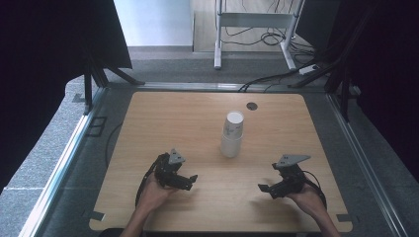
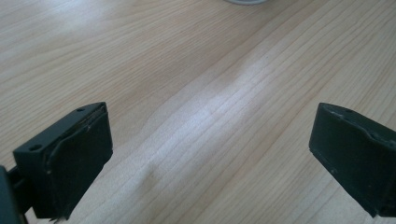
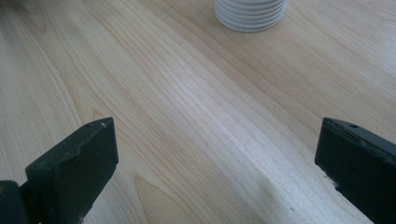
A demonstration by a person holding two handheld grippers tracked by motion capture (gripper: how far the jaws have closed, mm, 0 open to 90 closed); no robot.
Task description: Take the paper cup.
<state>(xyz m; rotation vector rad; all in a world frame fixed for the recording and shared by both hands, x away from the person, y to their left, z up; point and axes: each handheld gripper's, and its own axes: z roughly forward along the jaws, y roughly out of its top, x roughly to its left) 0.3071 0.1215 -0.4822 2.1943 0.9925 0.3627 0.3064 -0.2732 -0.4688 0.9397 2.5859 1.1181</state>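
A stack of white paper cups [image 1: 231, 134] stands upside down near the middle of the wooden table [image 1: 148, 128]. The stack's ribbed rims [image 3: 251, 13] appear at the top of the right gripper view, and a sliver of them [image 2: 245, 1] at the top edge of the left gripper view. My left gripper [image 1: 190, 180] rests low over the table, front left of the stack, open with nothing between its jaws. My right gripper [image 1: 264, 189] sits front right of the stack, also open and empty. Both point inward toward the table's middle.
A small round dark grommet [image 1: 252, 105] sits in the table near its far edge. Black frame posts and curtains stand at both sides. Beyond the table are a white desk leg [image 1: 217, 34] and cables [image 1: 267, 37] on the floor.
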